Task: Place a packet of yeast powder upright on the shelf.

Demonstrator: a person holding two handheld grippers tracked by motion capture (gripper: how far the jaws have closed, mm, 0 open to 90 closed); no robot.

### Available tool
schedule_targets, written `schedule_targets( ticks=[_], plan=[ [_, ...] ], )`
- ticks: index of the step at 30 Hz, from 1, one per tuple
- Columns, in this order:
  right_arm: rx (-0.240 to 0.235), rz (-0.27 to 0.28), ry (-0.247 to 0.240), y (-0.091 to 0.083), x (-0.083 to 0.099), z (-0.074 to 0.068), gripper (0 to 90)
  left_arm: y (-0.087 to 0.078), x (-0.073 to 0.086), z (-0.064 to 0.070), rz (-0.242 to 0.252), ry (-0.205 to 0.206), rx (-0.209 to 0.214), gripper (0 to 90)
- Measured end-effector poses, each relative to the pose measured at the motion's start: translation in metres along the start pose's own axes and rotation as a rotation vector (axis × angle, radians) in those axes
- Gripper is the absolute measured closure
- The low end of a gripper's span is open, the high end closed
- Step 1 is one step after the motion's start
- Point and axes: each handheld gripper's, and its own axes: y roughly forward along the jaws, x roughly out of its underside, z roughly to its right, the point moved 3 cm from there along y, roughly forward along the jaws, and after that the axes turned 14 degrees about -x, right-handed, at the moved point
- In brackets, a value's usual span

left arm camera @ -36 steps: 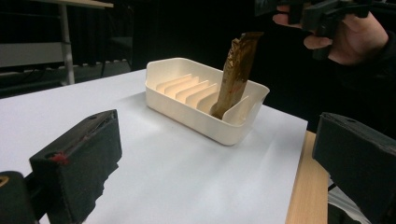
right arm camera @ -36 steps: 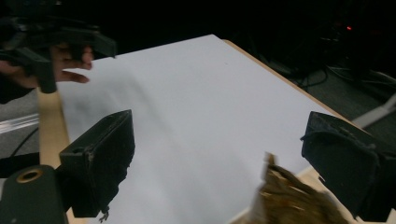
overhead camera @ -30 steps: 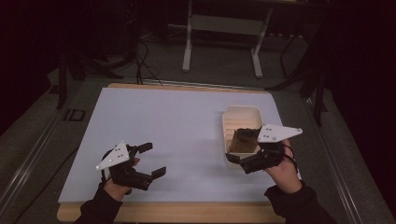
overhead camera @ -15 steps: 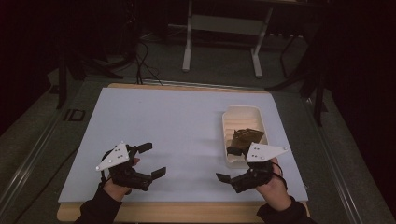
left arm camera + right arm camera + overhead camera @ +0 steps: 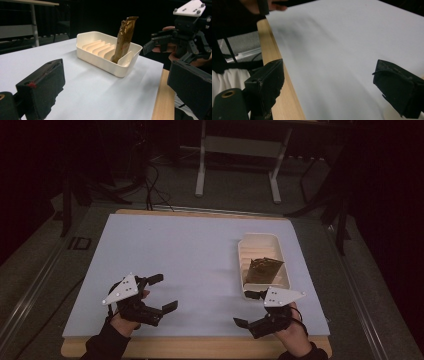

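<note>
Spread, empty right gripper [image 5: 251, 309] just short of the white tray's [image 5: 247, 262] near end, brown packet [image 5: 263, 270] propped upright inside, left gripper [image 5: 161, 293] spread too, much farther off.

packet [image 5: 263, 270] in tray [image 5: 250, 251] | tray on table's [image 5: 165, 245] right side

Pale blue mat [image 5: 190, 255], wooden tabletop [image 5: 200, 347]
</note>
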Motion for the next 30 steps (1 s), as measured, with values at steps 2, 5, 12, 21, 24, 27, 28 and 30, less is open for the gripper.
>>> schedule_targets(
  ticks=[2, 5, 12, 21, 24, 27, 28, 30],
  plan=[
    [0.008, -0.001, 0.001, -0.001, 0.004, -0.001, 9.9, 0.000, 0.000, 0.000, 0.000, -0.001, 0.002, 2.1],
    [0.031, -0.007, -0.019, -0.001, 0.010, -0.001, 9.8, 0.000, 0.001, 0.000, -0.003, -0.001, 0.001, 2.2],
    [0.021, -0.030, 0.014, -0.002, 0.022, -0.002, 9.8, 0.000, 0.000, 0.000, 0.002, -0.003, 0.002, 2.2],
    [0.027, -0.044, -0.002, -0.007, 0.035, -0.006, 9.8, 0.001, 0.001, 0.001, -0.002, 0.000, 0.007, 2.2],
    [0.030, -0.044, 0.002, -0.009, 0.038, -0.006, 9.8, 0.001, 0.001, 0.001, -0.001, 0.002, 0.008, 2.1],
    [0.038, -0.037, 0.010, -0.014, 0.040, -0.006, 9.8, 0.001, 0.001, 0.001, -0.002, 0.003, 0.010, 2.1],
    [0.032, -0.030, 0.016, -0.016, 0.041, -0.005, 9.8, 0.001, 0.001, 0.001, -0.002, 0.001, 0.011, 2.2],
    [0.036, -0.028, 0.021, -0.018, 0.042, -0.003, 9.9, 0.002, 0.001, 0.001, -0.004, 0.003, 0.011, 2.1]
  ],
)
